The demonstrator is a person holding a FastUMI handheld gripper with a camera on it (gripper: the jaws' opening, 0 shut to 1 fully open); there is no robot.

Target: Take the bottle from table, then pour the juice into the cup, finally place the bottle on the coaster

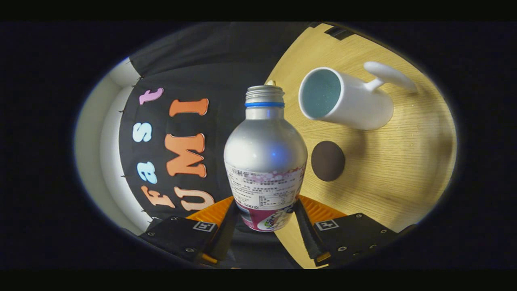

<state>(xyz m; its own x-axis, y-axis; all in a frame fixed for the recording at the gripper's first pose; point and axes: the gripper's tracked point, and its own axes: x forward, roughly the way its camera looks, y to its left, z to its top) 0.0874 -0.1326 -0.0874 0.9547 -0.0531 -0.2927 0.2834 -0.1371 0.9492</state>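
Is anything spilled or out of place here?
No spill shows on the wooden table. The gripper is shut on the capless bottle, and the whole view is tilted, so the cup and coaster merely look sideways. Nothing seems damaged.

Bottle [264, 161] base hidden between jaws; its label print too small to tell.

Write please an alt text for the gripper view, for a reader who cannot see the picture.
The gripper holds a silver bottle with no cap between its two fingers, both pressing on its lower part. Beyond the bottle, on a wooden table that looks tilted, are a white cup with its opening toward the camera and a round dark coaster.
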